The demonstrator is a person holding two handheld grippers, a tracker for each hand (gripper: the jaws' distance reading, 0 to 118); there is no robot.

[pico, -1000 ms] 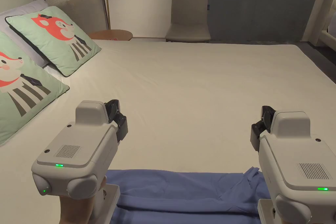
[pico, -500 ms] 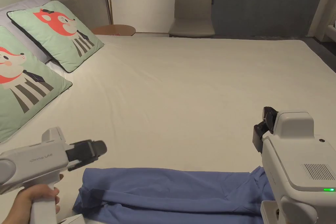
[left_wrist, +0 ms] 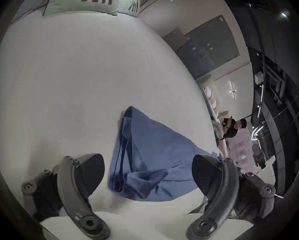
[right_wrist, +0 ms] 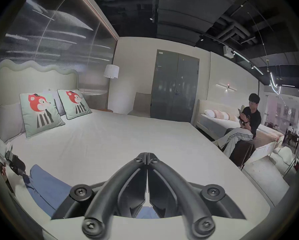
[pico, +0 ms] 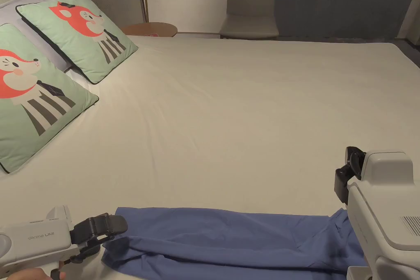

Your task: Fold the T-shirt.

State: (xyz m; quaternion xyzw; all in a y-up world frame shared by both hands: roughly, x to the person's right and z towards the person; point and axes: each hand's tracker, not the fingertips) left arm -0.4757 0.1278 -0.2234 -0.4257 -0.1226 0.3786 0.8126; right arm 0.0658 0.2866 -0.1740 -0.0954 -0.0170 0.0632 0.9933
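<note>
1. The blue T-shirt [pico: 229, 237] lies in a long folded strip across the near edge of the bed [pico: 246, 121].
2. The left tool [left_wrist: 148, 174] is spread wide with nothing between its jaws, pointing at the shirt's left end; in the head view it sits just beside that end.
3. The right tool [right_wrist: 147, 159] has its jaws pressed together, gripping nothing, above the shirt's right end.
4. Two fox cushions [pico: 78, 41] rest at the head of the bed.
</note>
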